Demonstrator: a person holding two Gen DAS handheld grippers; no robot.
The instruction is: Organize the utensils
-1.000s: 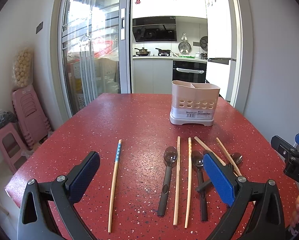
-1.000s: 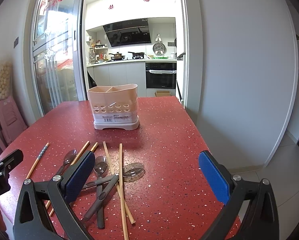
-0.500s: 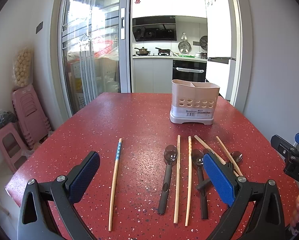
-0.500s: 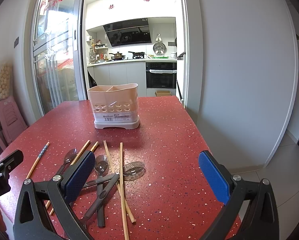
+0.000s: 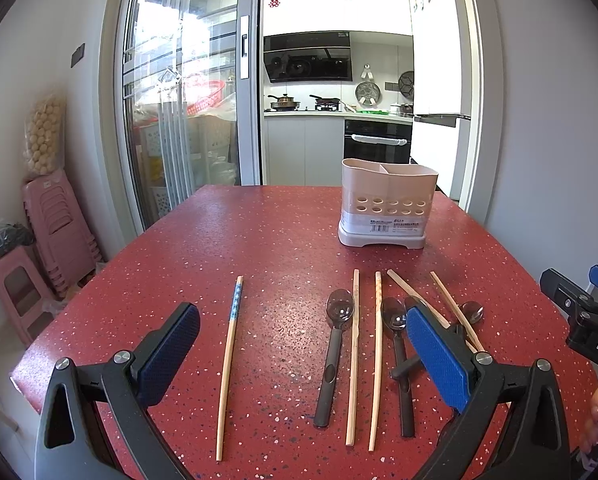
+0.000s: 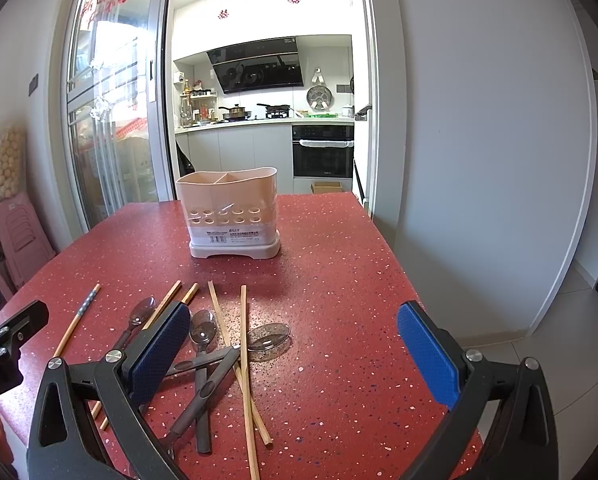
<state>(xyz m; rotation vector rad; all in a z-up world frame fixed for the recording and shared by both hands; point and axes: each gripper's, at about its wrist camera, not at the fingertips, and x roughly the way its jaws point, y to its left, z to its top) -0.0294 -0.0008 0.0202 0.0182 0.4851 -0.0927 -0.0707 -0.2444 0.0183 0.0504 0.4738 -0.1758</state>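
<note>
A beige two-compartment utensil holder [image 5: 387, 204] [image 6: 233, 212] stands upright toward the far side of the red speckled table [image 5: 275, 240]. In front of it lie several wooden chopsticks and dark spoons. One chopstick with a blue patterned end [image 5: 230, 356] lies apart on the left. A spoon [image 5: 335, 350] and a pair of chopsticks [image 5: 365, 356] lie parallel; further right, spoons and chopsticks [image 6: 223, 356] cross in a pile. My left gripper [image 5: 303, 356] hovers open above the near table. My right gripper [image 6: 295, 356] is open too, over the table's right part, holding nothing.
The table's right edge [image 6: 411, 300] drops to a tiled floor beside a white wall. Stacked pink stools [image 5: 55, 224] stand at the left by a sliding glass door. A kitchen with an oven [image 5: 377, 140] lies beyond the far edge.
The left wrist view has shifted very slightly, so the table items sit a touch higher in frame. Nothing was picked up or moved; both grippers stay open.
</note>
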